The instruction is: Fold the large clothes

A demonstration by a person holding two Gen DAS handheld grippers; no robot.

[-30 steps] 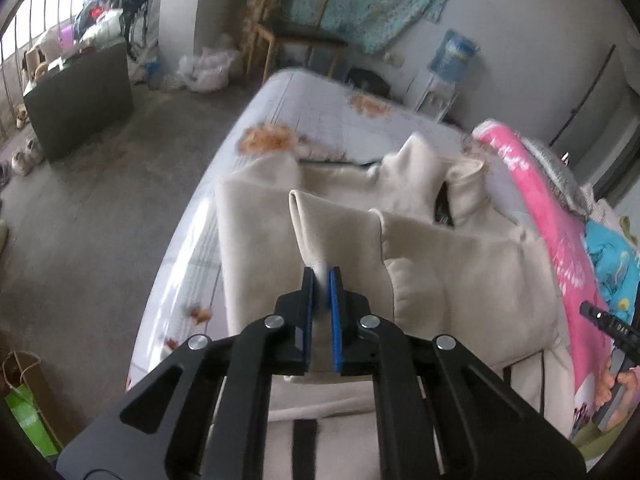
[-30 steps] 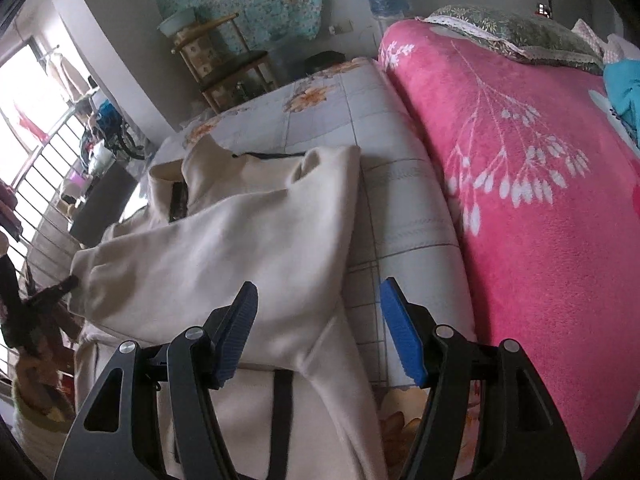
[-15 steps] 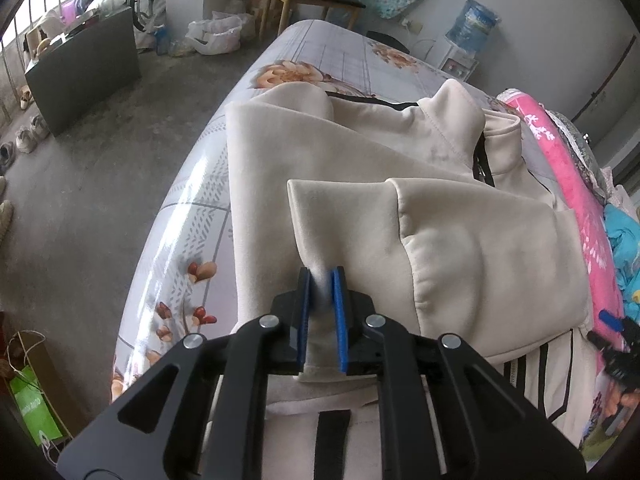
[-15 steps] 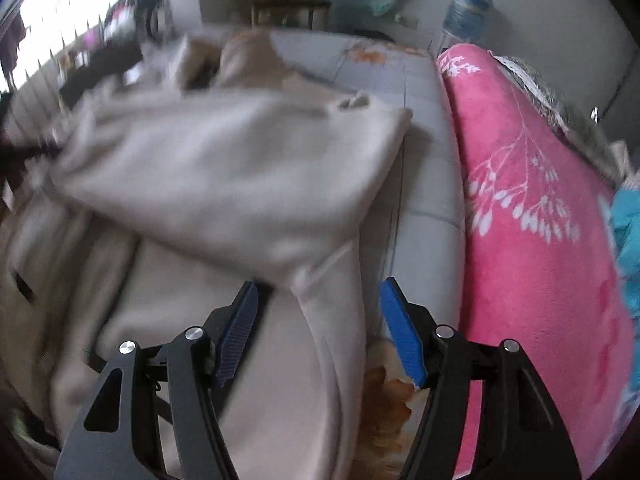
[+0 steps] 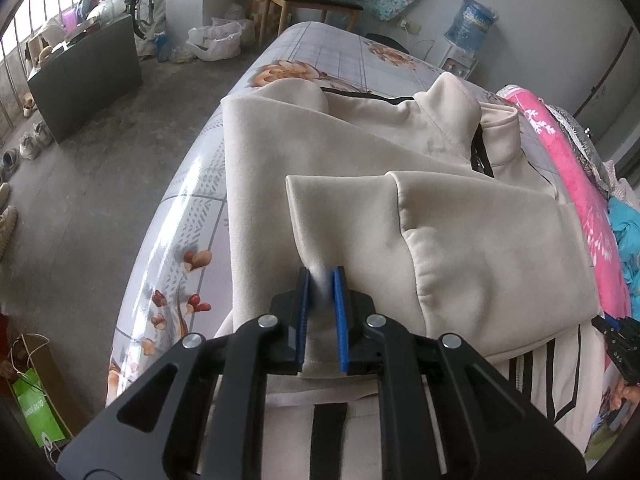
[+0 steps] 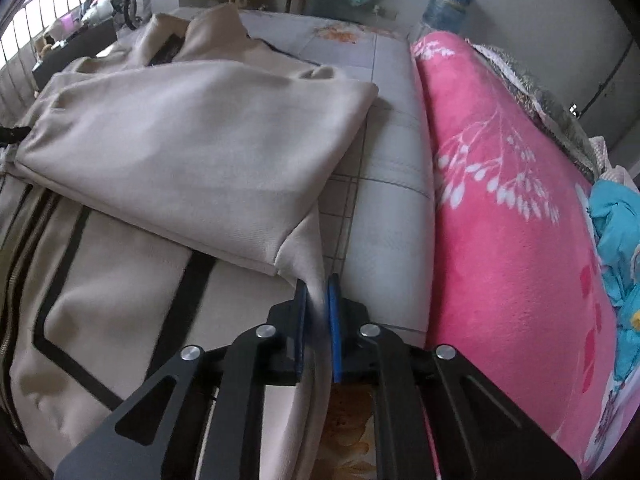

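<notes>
Clearly, left tool (image 5: 321, 276) pinching cream jacket (image 5: 460, 216), right tool (image 6: 317, 286) closing on its edge, no legible writing.

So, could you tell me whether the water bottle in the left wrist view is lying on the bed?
No, the water bottle stands on a dispenser against the wall, beyond the bed.

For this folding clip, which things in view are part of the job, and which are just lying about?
Part of the job:
- cream jacket
- left gripper, pinching a jacket fold
- right gripper, jaws closing on the jacket's edge
- bed sheet under the jacket

Lying about:
- pink blanket
- wooden chair
- water bottle
- shoes
- green bag
</notes>
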